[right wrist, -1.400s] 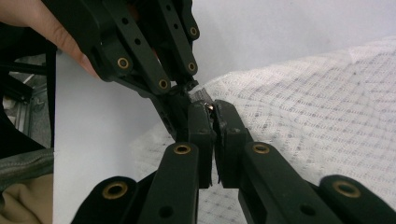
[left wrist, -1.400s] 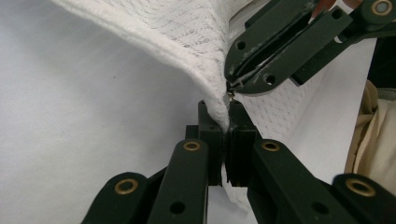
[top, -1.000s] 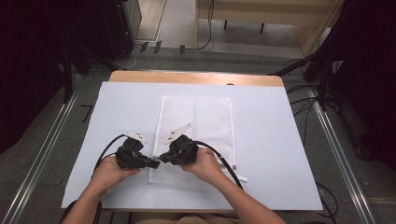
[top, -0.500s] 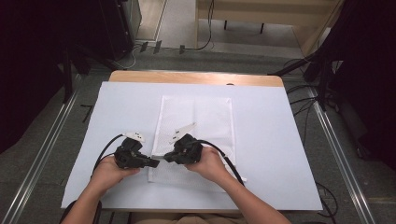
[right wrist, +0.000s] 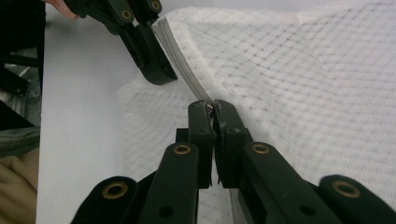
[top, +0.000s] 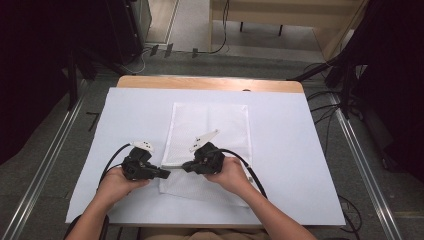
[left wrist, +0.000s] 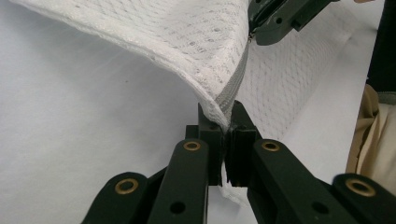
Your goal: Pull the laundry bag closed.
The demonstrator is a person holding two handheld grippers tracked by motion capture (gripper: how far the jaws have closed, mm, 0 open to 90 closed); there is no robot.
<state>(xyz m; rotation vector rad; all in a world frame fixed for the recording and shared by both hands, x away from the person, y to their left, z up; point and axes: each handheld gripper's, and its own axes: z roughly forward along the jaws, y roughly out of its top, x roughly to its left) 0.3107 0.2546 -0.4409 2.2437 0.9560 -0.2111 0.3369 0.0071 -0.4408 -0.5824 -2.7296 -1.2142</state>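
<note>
The desk (top: 300, 150) is covered by a white sheet, and a white mesh bag (top: 210, 130) is laid flat near its middle, its near end close to the person's side.

At the left of the high view, the left claw (top: 167, 172) is held in the person's left hand (top: 115, 182) and is pointed to the right, just above the desk. In the left gripper view, the left claw (left wrist: 227, 133) is seen clamped on the grey zipper band (left wrist: 236, 84) at the near left edge of the mesh bag (left wrist: 187, 42). The jaws are pressed together on the fabric, and the edge is lifted off the desk in a fold.

Further right, the right claw (top: 185, 166) is held in the right hand (top: 232, 175) and is pointed to the left, so that the two claws are nearly tip to tip along the same edge. In the right gripper view, the right claw (right wrist: 214, 112) is seen closed narrowly on the zipper band (right wrist: 180, 60); a small metal part is gripped between the tips, but what it is cannot be told. The band is stretched taut between the two claws. The rest of the mesh bag (right wrist: 317, 84) is spread on the desk to the right of this grip.
</note>
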